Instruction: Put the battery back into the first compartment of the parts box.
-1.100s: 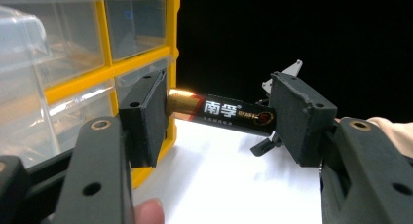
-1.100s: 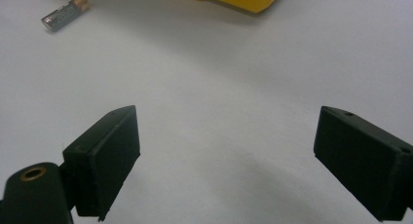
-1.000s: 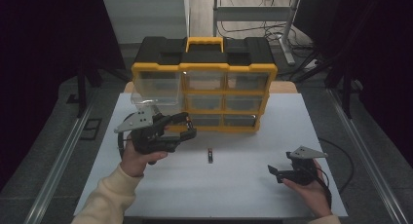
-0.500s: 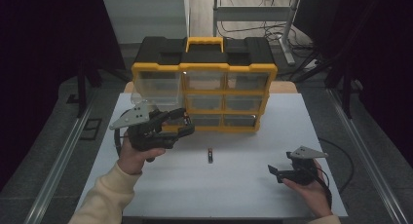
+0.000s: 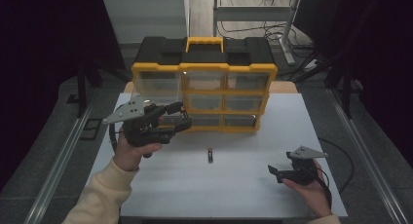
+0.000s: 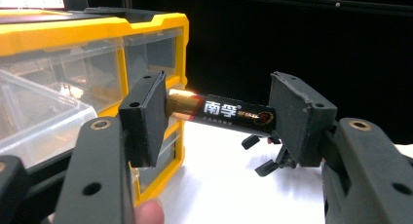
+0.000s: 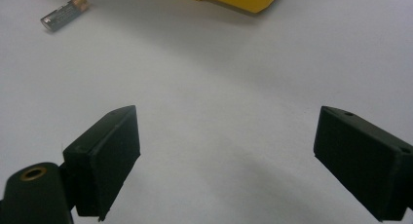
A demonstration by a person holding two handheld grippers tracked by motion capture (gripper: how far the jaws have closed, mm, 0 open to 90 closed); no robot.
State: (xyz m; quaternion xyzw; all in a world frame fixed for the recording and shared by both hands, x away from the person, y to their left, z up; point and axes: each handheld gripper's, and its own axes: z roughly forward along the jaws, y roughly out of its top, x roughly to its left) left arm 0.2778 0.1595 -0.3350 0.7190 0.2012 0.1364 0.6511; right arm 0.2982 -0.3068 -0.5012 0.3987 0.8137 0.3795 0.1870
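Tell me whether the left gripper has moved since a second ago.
Yes. The left gripper rose slightly toward the yellow organizer, holding the battery.

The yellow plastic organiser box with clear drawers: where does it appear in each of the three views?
High view: the yellow plastic organiser box stands at the middle back of the table.
Left gripper view: the box is on the left side, with its clear drawers close.
Right gripper view: a yellow bottom corner is at the top edge.
Shared landmark: the white tabletop under it.

Dim, dark surroundings; overhead light brightens the table [image 5: 243, 185]; slightly soft pictures.
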